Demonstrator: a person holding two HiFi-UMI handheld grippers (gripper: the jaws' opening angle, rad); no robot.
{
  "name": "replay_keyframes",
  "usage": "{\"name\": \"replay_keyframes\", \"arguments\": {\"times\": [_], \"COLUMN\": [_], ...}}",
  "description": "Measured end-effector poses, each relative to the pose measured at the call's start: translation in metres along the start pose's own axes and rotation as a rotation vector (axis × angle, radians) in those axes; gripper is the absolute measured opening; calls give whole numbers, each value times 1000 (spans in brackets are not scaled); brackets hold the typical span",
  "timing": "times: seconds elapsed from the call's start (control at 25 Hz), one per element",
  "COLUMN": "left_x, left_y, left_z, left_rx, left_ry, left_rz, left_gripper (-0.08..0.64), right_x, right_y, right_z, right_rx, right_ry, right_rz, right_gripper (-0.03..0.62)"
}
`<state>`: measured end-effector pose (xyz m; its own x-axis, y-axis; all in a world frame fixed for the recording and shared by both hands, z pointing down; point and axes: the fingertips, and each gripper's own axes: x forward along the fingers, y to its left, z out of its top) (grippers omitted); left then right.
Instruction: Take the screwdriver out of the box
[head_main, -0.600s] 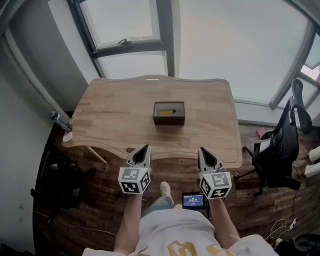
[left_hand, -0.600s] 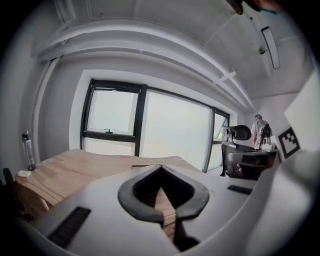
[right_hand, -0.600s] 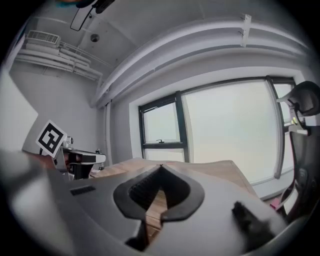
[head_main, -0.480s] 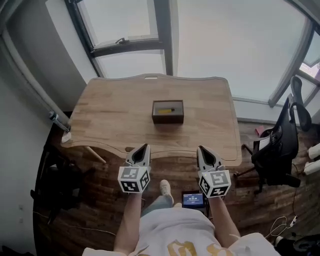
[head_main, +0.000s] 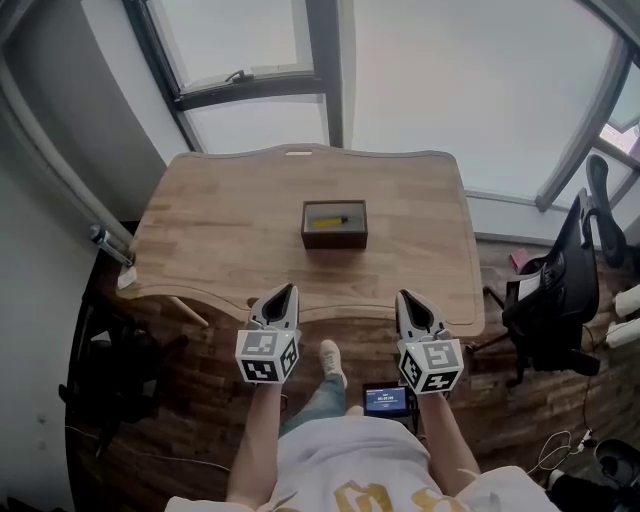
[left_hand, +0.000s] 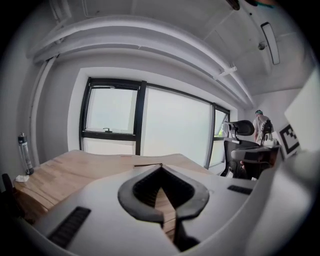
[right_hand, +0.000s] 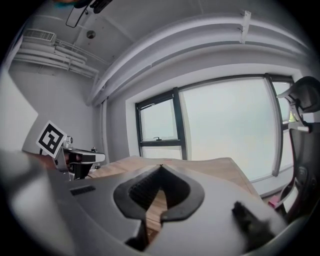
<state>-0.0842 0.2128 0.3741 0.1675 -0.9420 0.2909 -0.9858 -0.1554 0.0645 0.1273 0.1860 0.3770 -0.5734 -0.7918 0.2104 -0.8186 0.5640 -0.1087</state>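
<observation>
Screwdriver (head_main: 329, 223) in box (head_main: 335, 241), well beyond left tool (head_main: 289, 289), right tool (head_main: 402, 296)

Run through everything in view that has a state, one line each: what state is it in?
Box: open on top, standing on the table.
Screwdriver: lying inside the box, untouched.
Left gripper: shut, empty, at the table's near edge.
Right gripper: shut, empty, at the table's near edge.
Window: looks shut.
Screen: lit, on the floor.
</observation>
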Motion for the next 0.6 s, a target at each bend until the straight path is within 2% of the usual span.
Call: {"name": "replay_keyframes", "arguments": {"times": [0.36,0.6], "left_x": [76,151], "left_y": [30,53], "left_z": [22,25], "left_rx": [7,-15], "left_ry": [-33,22], "left_rz": [-16,-58], "left_gripper": [14,14], "right_x": [72,135], "right_y": [-36,-63], "right_z": [8,16], "right_rx": [26,18], "right_ry": [12,48], "right_rz": [-25,-59], "right_gripper": [32,32]}}
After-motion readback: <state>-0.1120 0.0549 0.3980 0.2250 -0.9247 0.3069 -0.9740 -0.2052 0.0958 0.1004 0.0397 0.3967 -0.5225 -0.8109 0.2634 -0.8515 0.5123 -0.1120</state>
